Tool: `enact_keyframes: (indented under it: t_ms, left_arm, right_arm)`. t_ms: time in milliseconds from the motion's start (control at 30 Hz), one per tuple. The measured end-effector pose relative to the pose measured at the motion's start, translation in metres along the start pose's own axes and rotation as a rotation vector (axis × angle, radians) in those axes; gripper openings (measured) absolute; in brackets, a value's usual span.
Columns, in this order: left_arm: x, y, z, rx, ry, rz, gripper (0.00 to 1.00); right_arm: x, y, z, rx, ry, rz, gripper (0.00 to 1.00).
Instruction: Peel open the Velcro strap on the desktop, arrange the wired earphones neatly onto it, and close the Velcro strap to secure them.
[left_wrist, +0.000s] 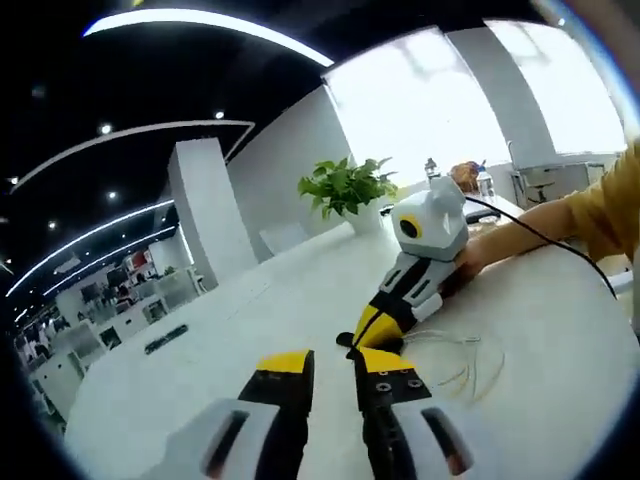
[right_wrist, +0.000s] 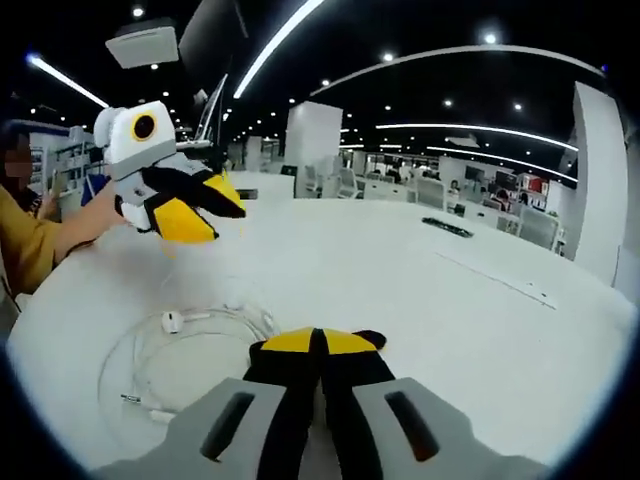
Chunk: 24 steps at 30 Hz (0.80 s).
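Lying in loose white loops on the white bench (right_wrist: 480, 300), the wired earphones (right_wrist: 190, 345) sit at the lower left of the right gripper view, one earbud (right_wrist: 172, 321) at the top of the coil and the plug end (right_wrist: 135, 402) near the bottom; in the left gripper view the same cable shows as faint loops at centre right. I cannot make out the Velcro strap with any certainty. The right hand-held gripper (right_wrist: 320, 342) has its jaws pressed together at the bottom centre of its view, apparently on nothing. The left hand-held gripper (left_wrist: 330, 365) has its jaws apart with a gap between the yellow tips. The main risk is that thin, slack cable slips from a pinch or tangles when lifted, since the loops overlap. White cable on white bench is also easy to misjudge, so a jaw could close on bare surface or scatter the coil.
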<state>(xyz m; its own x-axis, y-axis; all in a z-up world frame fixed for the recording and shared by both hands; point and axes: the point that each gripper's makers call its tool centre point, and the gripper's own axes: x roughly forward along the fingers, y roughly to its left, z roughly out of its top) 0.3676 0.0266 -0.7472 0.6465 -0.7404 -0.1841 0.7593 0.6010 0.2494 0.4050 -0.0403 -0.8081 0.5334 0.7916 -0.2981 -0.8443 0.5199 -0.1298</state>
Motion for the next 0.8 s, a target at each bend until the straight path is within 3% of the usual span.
enact_keyframes:
  t_ms: [67, 200, 267, 400, 533, 667, 800]
  left_arm:
    - [-0.004, 0.011, 0.006, -0.041, -0.051, 0.05, 0.2]
    - [-0.012, 0.036, 0.011, -0.222, -0.144, 0.155, 0.2]
    - [-0.015, 0.045, 0.005, -0.263, -0.142, 0.188, 0.2]
    - [-0.017, 0.067, -0.007, -0.194, -0.135, 0.308, 0.19]
    - [-0.01, 0.07, -0.024, -0.176, -0.096, 0.306, 0.19]
    - [-0.016, 0.076, -0.027, -0.165, -0.079, 0.342, 0.19]
    - [-0.024, 0.085, -0.033, -0.1, -0.047, 0.398, 0.19]
  right_arm:
    - [0.002, -0.003, 0.0, 0.005, -0.001, -0.015, 0.03]
    - [0.004, -0.007, 0.001, 0.033, -0.007, -0.036, 0.03]
    - [0.005, -0.011, 0.001, 0.045, -0.01, -0.053, 0.03]
    - [0.005, -0.02, 0.001, 0.054, -0.009, -0.104, 0.03]
    - [0.005, -0.029, 0.002, 0.055, -0.007, -0.157, 0.03]
    - [-0.001, -0.036, -0.001, 0.107, 0.015, -0.193, 0.05]
    - [-0.015, -0.051, 0.01, 0.188, -0.079, -0.251, 0.05]
